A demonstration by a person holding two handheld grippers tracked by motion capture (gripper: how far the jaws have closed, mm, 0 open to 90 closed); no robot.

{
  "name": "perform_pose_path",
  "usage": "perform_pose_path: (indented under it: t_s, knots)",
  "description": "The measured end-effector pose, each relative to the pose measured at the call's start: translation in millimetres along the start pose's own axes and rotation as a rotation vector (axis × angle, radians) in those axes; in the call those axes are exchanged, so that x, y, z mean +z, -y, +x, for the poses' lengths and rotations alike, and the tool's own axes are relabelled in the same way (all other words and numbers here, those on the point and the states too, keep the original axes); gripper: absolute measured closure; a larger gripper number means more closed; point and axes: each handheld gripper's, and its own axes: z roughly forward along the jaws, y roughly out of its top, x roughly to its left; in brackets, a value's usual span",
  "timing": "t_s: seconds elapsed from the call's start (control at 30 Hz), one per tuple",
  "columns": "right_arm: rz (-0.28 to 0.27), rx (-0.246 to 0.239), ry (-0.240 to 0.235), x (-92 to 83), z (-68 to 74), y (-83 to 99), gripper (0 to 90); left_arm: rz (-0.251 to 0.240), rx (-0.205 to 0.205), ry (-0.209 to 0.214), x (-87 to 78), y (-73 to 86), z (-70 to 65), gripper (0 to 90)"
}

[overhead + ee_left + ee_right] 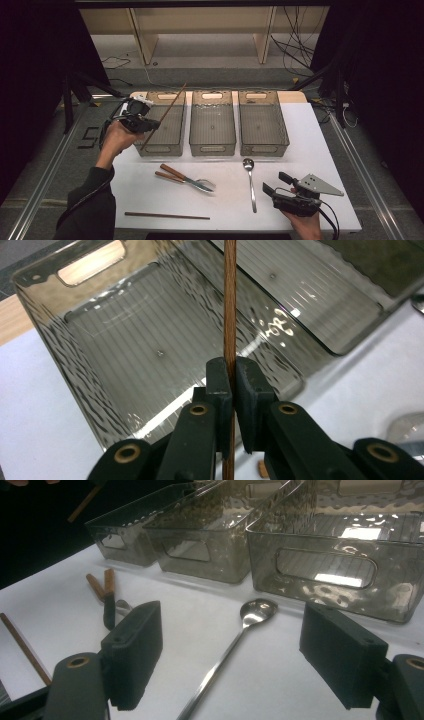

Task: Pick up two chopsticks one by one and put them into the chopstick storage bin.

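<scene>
The left tongs (231, 385) clench a wooden chopstick (230, 300) above the leftmost clear bin (162, 135). The right tongs (230, 655) rest released on the table (310, 150), straddling a steel spoon (240, 630).

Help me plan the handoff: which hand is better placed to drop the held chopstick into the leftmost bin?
Left. Its tool is already shut on the chopstick, right over the leftmost bin. The right tool sits open, far off by the spoon.
</scene>
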Motion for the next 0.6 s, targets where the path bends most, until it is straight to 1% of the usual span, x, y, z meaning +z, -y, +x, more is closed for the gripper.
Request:
perform_pose_path:
  t_s: [0.1, 0.2, 0.27, 0.3, 0.37, 0.6]
  knots:
    - [-0.003, 0.0, -0.005, -0.3, 0.1, -0.1, 25.1, 0.009, -0.004, -0.022, 3.3, -6.1, 5.6, 84.7]
    - [-0.004, 0.0, -0.007, -0.2, -0.1, -0.1, 24.5, 0.014, -0.004, -0.034, 7.0, -10.9, 10.2, 84.7]
    - [-0.008, 0.001, -0.009, -0.4, -0.1, -0.2, 24.2, 0.014, -0.017, -0.037, 11.1, -13.6, 13.5, 84.7]
    - [-0.008, 0.001, -0.009, -0.5, -0.1, -0.2, 23.9, 0.022, -0.019, -0.038, 13.3, -14.9, 15.2, 84.7]
    - [-0.009, 0.001, -0.01, -0.5, 0.0, -0.2, 23.4, 0.034, -0.023, -0.054, 18.7, -17.0, 18.3, 84.7]
    - [-0.006, 0.003, -0.013, -0.5, 0.0, -0.3, 22.6, 0.059, -0.05, -0.074, 32.7, -18.3, 28.2, 84.7]
